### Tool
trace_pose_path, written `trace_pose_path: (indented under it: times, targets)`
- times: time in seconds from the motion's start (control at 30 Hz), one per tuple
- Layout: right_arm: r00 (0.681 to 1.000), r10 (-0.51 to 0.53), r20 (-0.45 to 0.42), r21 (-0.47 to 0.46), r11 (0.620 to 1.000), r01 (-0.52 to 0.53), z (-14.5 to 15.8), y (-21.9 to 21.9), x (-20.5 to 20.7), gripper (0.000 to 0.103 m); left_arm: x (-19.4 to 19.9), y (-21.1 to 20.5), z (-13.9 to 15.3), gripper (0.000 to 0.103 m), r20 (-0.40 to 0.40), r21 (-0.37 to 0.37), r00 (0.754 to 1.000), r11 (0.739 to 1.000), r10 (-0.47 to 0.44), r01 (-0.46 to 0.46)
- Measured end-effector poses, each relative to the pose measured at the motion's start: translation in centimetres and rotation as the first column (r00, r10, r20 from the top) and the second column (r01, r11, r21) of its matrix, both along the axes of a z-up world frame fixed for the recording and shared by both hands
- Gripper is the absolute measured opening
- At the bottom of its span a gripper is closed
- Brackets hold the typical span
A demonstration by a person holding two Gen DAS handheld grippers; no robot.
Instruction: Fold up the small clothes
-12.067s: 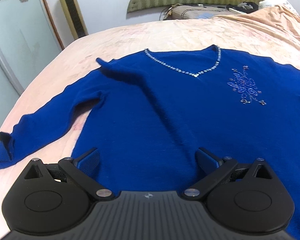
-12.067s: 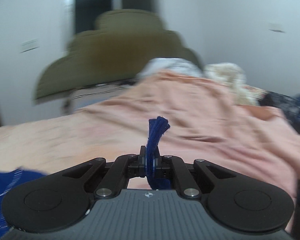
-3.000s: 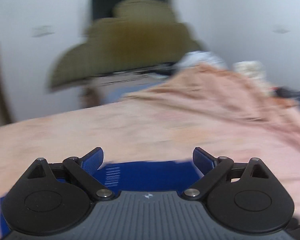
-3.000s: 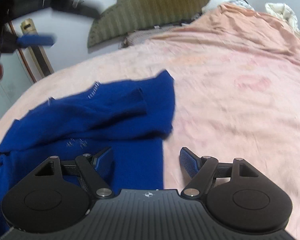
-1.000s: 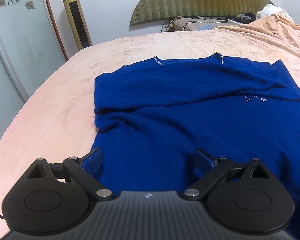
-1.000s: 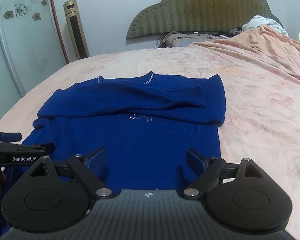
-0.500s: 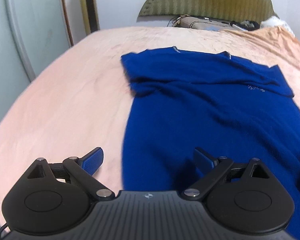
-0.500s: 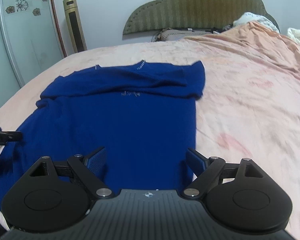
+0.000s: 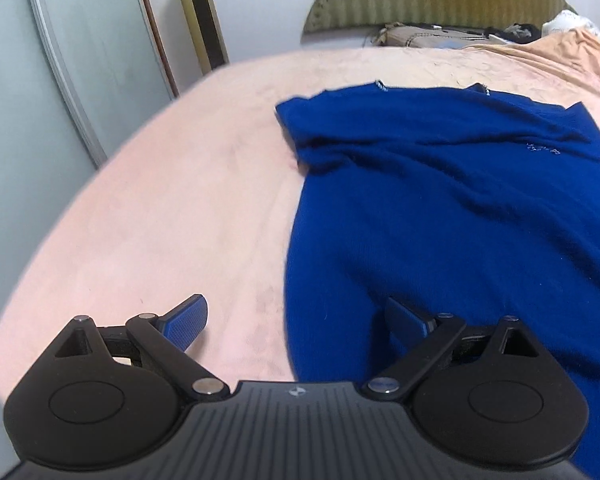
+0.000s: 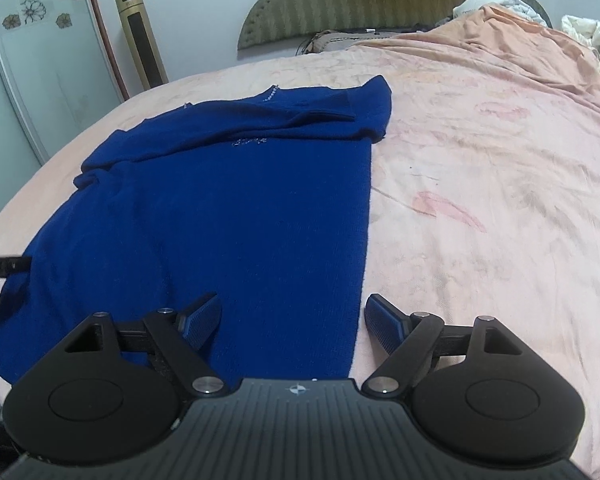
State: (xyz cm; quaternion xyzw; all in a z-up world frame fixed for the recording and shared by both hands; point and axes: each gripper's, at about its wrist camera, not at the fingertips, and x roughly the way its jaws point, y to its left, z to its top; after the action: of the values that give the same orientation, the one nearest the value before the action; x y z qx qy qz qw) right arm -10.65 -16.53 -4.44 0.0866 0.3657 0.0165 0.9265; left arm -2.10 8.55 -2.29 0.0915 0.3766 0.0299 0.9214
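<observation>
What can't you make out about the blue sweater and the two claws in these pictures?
- Blue sweater: its hem, in both wrist views, is hidden behind the claw bodies.
- Its chest decoration: mostly covered by the folded-in sleeve; the pattern is too small to read.
- Left claw, right claw: both open; contact with the fabric cannot be told.
- Left claw in the right wrist view: cut off by the left edge.

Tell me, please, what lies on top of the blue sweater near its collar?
Both sleeves are folded across the chest of the blue sweater. They cover most of its chest decoration; only a few beads show.
</observation>
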Motion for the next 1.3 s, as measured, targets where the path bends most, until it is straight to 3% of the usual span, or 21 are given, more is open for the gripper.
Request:
trace_pose_path:
  times: [0.17, 0.4, 0.63, 0.93, 1.07, 1.13, 1.17, 1.27, 1.3]
  targets:
    - [0.997, 0.070, -0.010, 0.067, 0.995, -0.069, 0.2, 0.9, -0.4, 0.084, -0.1, -0.7, -0.1, 0.097, -0.040, -0.055, 0.998, 0.998, -0.043, 0.041]
    - [0.992, 0.129, -0.018, 0.051, 0.991, -0.128, 0.4, 2.2, -0.9, 0.070, 0.0, -0.7, -0.5, 0.097, -0.059, -0.050, 0.997, 0.998, -0.046, 0.043]
    - [0.990, 0.137, -0.018, 0.037, 0.990, -0.136, 0.5, 2.6, -0.8, 0.063, -0.1, -1.2, -0.8, 0.097, -0.060, -0.026, 0.997, 0.999, -0.040, 0.039]
    - [0.990, 0.137, -0.017, 0.038, 0.990, -0.136, 0.4, 2.6, -0.7, 0.063, -0.3, -2.4, -0.7, 0.097, -0.027, 0.068, 0.999, 0.997, -0.025, 0.027]
    - [0.990, 0.138, -0.015, 0.032, 0.990, -0.138, 0.5, 2.6, -0.8, 0.061, -0.2, -2.5, -0.8, 0.097, -0.034, 0.066, 0.999, 0.997, -0.031, 0.033]
    - [0.991, 0.132, -0.015, 0.031, 0.991, -0.131, 0.5, 2.5, -0.8, 0.055, -0.2, -2.4, -0.8, 0.097, -0.043, 0.051, 0.998, 0.998, -0.042, 0.045]
    - [0.992, 0.127, -0.015, 0.030, 0.992, -0.126, 0.4, 2.5, -0.8, 0.044, -0.1, -2.3, -0.8, 0.097, -0.051, 0.034, 0.997, 0.998, -0.056, 0.058]
    - [0.993, 0.115, -0.014, 0.048, 0.992, -0.114, 0.5, 2.1, -0.7, 0.027, 0.0, -1.0, -0.9, 0.096, -0.098, -0.099, 0.988, 0.989, -0.121, 0.112]
    - [0.994, 0.112, -0.011, 0.054, 0.992, -0.111, 0.5, 2.0, -0.6, 0.023, 0.1, -0.4, -0.9, 0.081, -0.113, -0.162, 0.983, 0.979, -0.145, 0.126]
